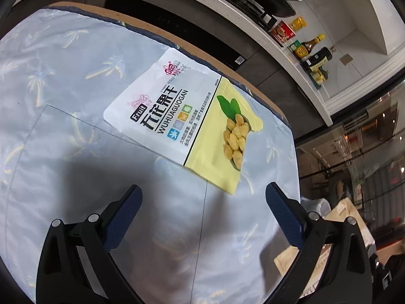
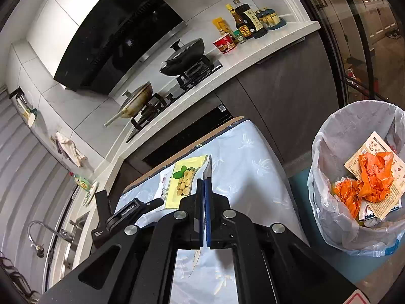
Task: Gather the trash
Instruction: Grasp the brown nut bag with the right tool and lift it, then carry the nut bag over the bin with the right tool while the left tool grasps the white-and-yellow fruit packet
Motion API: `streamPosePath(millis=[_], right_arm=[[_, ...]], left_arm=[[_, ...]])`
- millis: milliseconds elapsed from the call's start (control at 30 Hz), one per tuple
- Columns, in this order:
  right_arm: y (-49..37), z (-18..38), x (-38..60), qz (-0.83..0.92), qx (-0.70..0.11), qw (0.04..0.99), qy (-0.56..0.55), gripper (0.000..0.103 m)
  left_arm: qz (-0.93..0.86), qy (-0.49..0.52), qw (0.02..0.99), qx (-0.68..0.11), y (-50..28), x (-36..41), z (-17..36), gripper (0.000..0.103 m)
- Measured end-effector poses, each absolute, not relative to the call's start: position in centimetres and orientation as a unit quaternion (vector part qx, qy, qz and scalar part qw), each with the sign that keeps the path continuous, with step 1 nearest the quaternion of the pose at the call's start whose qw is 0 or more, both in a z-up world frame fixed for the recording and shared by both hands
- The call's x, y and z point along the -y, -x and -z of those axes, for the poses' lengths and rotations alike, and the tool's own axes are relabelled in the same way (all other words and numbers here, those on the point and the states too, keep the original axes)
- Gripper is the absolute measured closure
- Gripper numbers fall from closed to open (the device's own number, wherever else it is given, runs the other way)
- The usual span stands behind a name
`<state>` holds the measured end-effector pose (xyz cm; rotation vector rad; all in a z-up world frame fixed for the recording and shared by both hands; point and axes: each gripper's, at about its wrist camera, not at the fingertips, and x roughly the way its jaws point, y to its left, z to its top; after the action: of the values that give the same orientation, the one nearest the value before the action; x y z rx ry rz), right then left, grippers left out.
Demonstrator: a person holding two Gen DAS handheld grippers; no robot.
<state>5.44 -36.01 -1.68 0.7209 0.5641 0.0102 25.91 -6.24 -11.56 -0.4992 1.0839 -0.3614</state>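
Jaws of left gripper [image 1: 202, 190] apart above white-and-yellow dried-fruit pouch [image 1: 177, 116], flat on blue palm-print desk cloth [image 1: 63, 76]. Right gripper [image 2: 204, 185] clamped on thin silvery wrapper scrap [image 2: 209, 168]. Lined bin [image 2: 336, 197] beside desk.

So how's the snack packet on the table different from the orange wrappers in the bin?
The snack packet lies flat and smooth on the table; the orange wrappers are crumpled in the bin. The packet is white and yellow with printed fruit; the wrappers are plain bright orange. The packet lies alone; the wrappers sit among other rubbish. Both look like empty food packaging.
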Motion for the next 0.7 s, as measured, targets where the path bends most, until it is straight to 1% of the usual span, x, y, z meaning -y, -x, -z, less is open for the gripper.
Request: streamPosePath(millis=[233,333,400,433,467,533,600,633,667,700], right_arm=[[-5.5,2.6,36.5,-0.009,-0.272,0.895,-0.352,0.101],[-5.7,2.9,36.6,-0.010,-0.271,0.894,-0.356,0.101],[-5.7,3.2,36.6,-0.011,-0.271,0.893,-0.358,0.101],[-5.8,3.3,36.6,-0.012,-0.272,0.893,-0.358,0.101],[-5.8,3.3,36.7,-0.013,-0.272,0.893,-0.359,0.101],[-6.0,3.5,36.7,-0.015,-0.274,0.892,-0.359,0.101],[-6.0,3.7,36.6,-0.017,-0.275,0.892,-0.359,0.101],[-6.1,3.8,36.6,-0.018,-0.276,0.892,-0.359,0.101],[-6.1,3.9,36.6,-0.018,-0.277,0.891,-0.359,0.101],[-6.2,3.9,36.6,-0.019,-0.278,0.890,-0.360,0.101]], left_arm=[[0.163,0.256,0.827,-0.473,-27.2,6.4,11.6,0.010],[0.159,0.257,0.835,-0.460,-27.6,6.6,11.7,0.016],[0.159,0.253,0.840,-0.453,-27.9,6.8,11.8,0.029],[0.158,0.251,0.842,-0.451,-28.0,6.8,11.8,0.033],[0.163,0.257,0.838,-0.453,-28.2,6.8,12.1,0.043],[0.158,0.261,0.840,-0.448,-28.4,6.7,12.2,0.047],[0.151,0.258,0.844,-0.446,-28.7,6.8,12.3,0.057],[0.149,0.259,0.845,-0.444,-28.8,6.8,12.4,0.060],[0.149,0.261,0.844,-0.445,-29.0,6.8,12.5,0.069],[0.151,0.264,0.840,-0.449,-29.2,6.8,12.8,0.083]])
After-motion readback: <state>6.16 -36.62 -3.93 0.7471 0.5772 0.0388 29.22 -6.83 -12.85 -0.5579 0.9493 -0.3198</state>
